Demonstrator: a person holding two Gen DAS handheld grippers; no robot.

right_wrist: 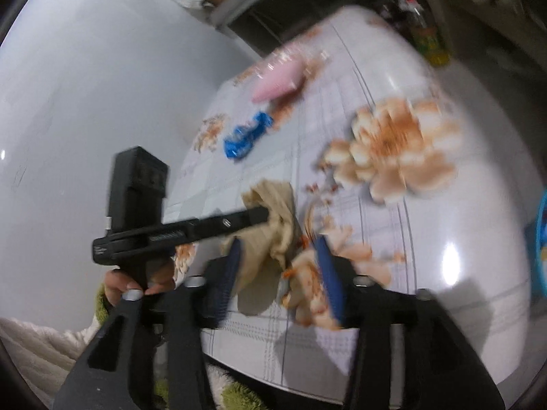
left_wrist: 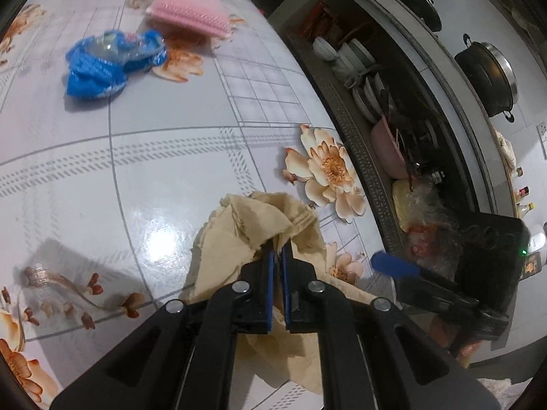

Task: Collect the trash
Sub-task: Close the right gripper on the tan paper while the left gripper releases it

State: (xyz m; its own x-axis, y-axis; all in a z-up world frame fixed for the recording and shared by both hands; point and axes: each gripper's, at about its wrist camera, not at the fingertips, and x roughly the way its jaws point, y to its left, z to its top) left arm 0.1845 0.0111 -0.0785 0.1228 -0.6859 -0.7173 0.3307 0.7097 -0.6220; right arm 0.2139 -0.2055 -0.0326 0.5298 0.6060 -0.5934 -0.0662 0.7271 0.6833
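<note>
Your left gripper (left_wrist: 278, 249) sits at the bottom centre of its view with its blue-padded fingers pressed nearly together, pinching a fold of the crumpled beige paper napkin (left_wrist: 246, 229); the rest of the napkin spreads over the floral tablecloth (left_wrist: 136, 177) under and to the left of the fingers. In the right wrist view, which is motion-blurred, your right gripper (right_wrist: 282, 266) has its fingers spread wide, and the same napkin (right_wrist: 273, 218) lies between and just ahead of them, already clamped from the left of the frame by the other tool. The left gripper is therefore the one in possession; the right gripper is near but holds nothing. Judged from this, the napkin needs only a lift and transfer, and no trash container can be identified with confidence in either view. Farther up the table, in the upper left of the left wrist frame, lies the crumpled blue plastic wrapper (left_wrist: 112, 65), its long axis running roughly left to right across the frame. Beyond it, touching or just beside it, rests the pink sponge in clear wrap (left_wrist: 189, 13). Both lie well apart from the left gripper, ahead and to its left. At the right of that frame, the dish shelf (left_wrist: 376, 109) borders the table edge.
</note>
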